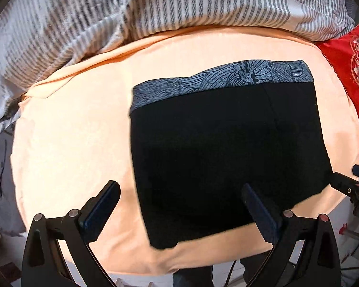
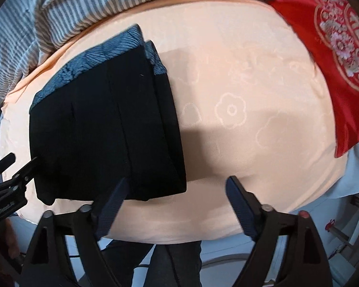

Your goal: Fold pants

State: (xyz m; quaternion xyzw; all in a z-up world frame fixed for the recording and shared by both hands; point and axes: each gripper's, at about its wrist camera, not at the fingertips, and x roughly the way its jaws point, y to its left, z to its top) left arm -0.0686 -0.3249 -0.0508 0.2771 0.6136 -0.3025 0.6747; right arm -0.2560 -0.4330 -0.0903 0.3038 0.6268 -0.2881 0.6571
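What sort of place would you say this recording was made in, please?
Most likely a bedroom: the folded black pants lie on a bed's peach sheet, with a striped duvet and a red embroidered cushion.

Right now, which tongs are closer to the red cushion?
Right. The right tongs hang open over the peach sheet beside the pants, on the red cushion side. The left tongs, also open, sit over the pants' opposite edge.

Black tongs (image 1: 180,193) with dark-blue ridged pads (image 1: 260,212), silver pivot screws.
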